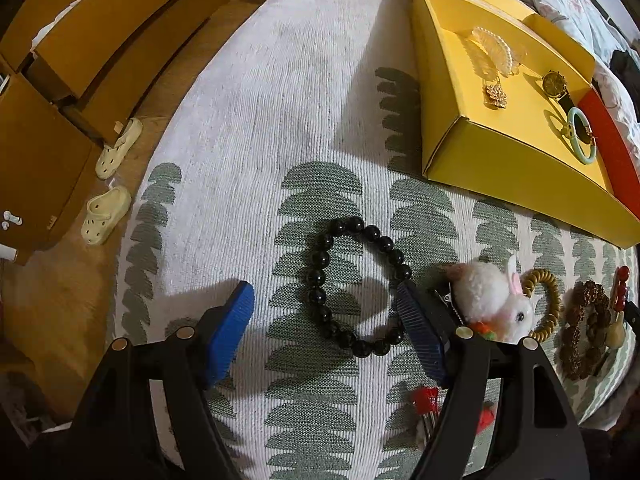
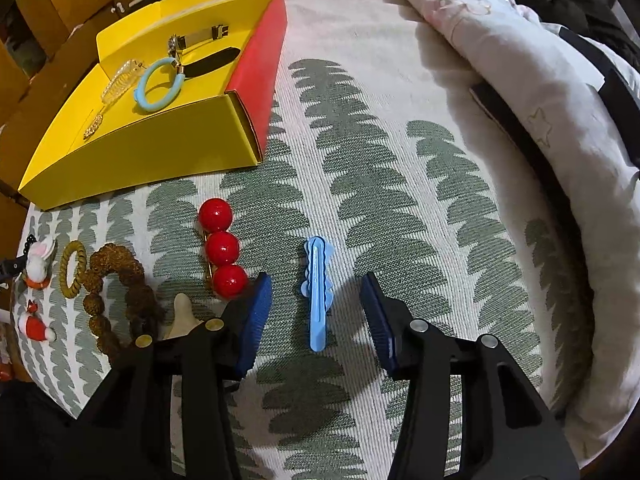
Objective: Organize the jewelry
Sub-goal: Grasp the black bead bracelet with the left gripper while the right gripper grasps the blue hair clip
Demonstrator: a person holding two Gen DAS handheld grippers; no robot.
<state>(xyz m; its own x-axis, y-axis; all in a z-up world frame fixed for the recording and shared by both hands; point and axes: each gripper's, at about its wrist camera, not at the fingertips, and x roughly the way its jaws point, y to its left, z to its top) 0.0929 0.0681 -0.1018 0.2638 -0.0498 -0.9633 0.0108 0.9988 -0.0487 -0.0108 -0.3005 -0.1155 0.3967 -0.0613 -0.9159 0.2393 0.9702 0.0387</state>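
My left gripper [image 1: 326, 300] is open, its blue pads either side of a black bead bracelet [image 1: 356, 286] lying flat on the leaf-patterned cloth. My right gripper [image 2: 316, 292] is open around a light blue hair clip [image 2: 318, 292] on the cloth. The yellow box [image 1: 516, 168] at the upper right holds a pearl comb [image 1: 494, 48], a gold brooch [image 1: 496, 94], a watch [image 1: 556, 82] and a pale green bangle [image 1: 580, 136]. In the right wrist view the box [image 2: 148, 164] sits at the upper left with the bangle [image 2: 160, 88] inside.
A white bunny clip [image 1: 496, 300], a gold coil hair tie [image 1: 548, 304] and a brown bead bracelet [image 1: 584, 332] lie right of the left gripper. A red ball clip [image 2: 222, 248] lies left of the right gripper. A quilt [image 2: 540, 80] is bunched at the right. Slippers [image 1: 108, 188] sit on the floor.
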